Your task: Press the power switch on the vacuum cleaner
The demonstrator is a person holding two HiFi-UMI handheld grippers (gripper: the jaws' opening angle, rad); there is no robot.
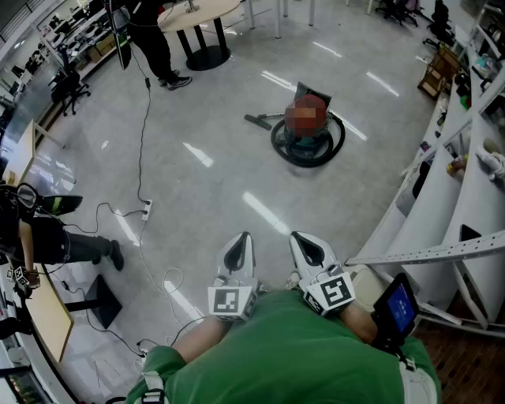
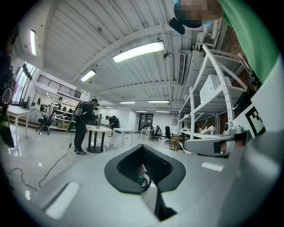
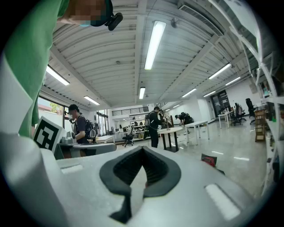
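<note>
The vacuum cleaner (image 1: pixel 308 138) stands on the grey floor well ahead of me, a round dark canister ringed by its black hose, with a nozzle lying to its left; a mosaic patch covers its top. Both grippers are held close to my body, far short of it. My left gripper (image 1: pixel 239 251) is shut with nothing in it, and part of the vacuum cleaner (image 2: pixel 141 174) shows through the gap behind its tips (image 2: pixel 143 146). My right gripper (image 1: pixel 308 248) is shut and empty too (image 3: pixel 142 148). The power switch cannot be made out.
A cable and power strip (image 1: pixel 146 209) trail across the floor at left. A person (image 1: pixel 154 39) stands by a round table (image 1: pixel 197 16) at the back. White shelving (image 1: pixel 442 252) runs along the right. A desk (image 1: pixel 47 316) and a seated person (image 1: pixel 55 241) are at left.
</note>
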